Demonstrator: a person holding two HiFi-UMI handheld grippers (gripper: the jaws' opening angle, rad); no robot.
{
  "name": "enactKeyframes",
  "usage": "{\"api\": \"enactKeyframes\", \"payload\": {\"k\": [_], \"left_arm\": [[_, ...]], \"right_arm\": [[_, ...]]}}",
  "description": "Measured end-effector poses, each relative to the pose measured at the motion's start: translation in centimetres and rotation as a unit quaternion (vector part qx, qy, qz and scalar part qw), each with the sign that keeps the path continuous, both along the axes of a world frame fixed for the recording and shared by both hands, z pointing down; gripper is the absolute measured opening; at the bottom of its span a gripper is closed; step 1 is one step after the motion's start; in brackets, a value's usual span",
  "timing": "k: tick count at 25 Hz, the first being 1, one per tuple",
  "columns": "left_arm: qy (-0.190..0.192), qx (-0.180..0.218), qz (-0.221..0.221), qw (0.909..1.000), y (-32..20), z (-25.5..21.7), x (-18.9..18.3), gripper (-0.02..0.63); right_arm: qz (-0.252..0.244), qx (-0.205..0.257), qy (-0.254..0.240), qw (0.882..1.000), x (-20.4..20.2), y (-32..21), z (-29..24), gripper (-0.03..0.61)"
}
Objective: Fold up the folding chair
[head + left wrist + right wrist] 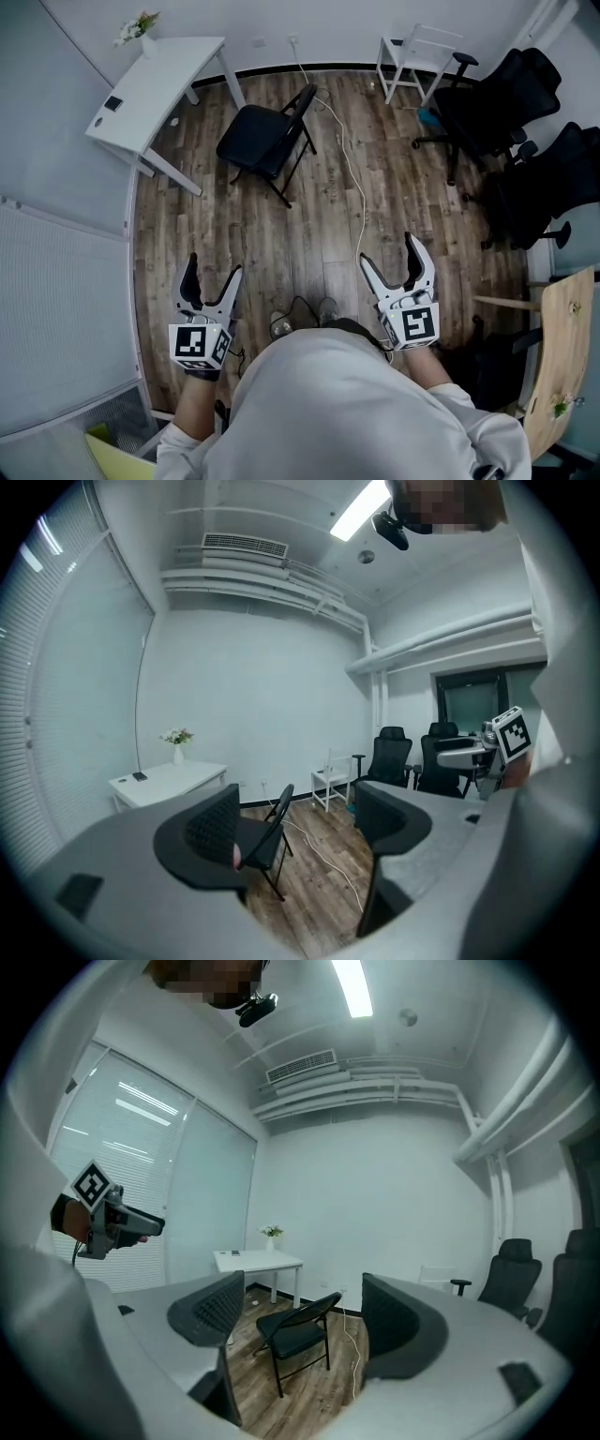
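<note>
A black folding chair [267, 139] stands unfolded on the wood floor, far ahead of me, beside the white desk [155, 89]. It also shows between the jaws in the left gripper view [265, 841] and in the right gripper view [298, 1332], well away from both. My left gripper [213, 272] is held low at the left, jaws spread, nothing between them. My right gripper [394, 251] is held at the right, jaws equally wide and empty. Both point toward the chair.
A white cable [352, 178] runs across the floor right of the chair. A small white chair [412, 58] stands at the back wall. Black office chairs [511, 122] crowd the right side, with a wooden board [562, 347] near right. A flower vase [141, 33] sits on the desk.
</note>
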State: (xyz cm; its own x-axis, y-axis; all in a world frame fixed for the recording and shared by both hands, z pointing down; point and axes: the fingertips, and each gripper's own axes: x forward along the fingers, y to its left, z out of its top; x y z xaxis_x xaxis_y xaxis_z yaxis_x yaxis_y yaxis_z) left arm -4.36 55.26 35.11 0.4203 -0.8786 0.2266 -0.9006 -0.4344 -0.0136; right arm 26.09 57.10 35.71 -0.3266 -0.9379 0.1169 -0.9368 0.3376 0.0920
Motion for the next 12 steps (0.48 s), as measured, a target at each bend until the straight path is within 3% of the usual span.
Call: {"api": "enactKeyframes", "payload": {"k": [3, 7, 12], "left_arm": [[-0.002, -0.005, -0.022, 0.9997, 0.6, 0.2, 1.2, 0.387], [-0.012, -0.005, -0.039, 0.9991, 1.1, 0.7, 2.8, 0.387], [-0.022, -0.012, -0.047, 0.9986, 1.3, 0.8, 3.0, 0.387]], "right_arm": [[-0.028, -0.003, 0.001, 1.000, 1.1, -0.6, 0.3, 0.380], [-0.062, -0.040, 0.019, 0.997, 1.8, -1.9, 1.9, 0.380], [-0.080, -0.004, 0.001, 0.997, 1.1, -3.2, 0.9, 0.380]]}}
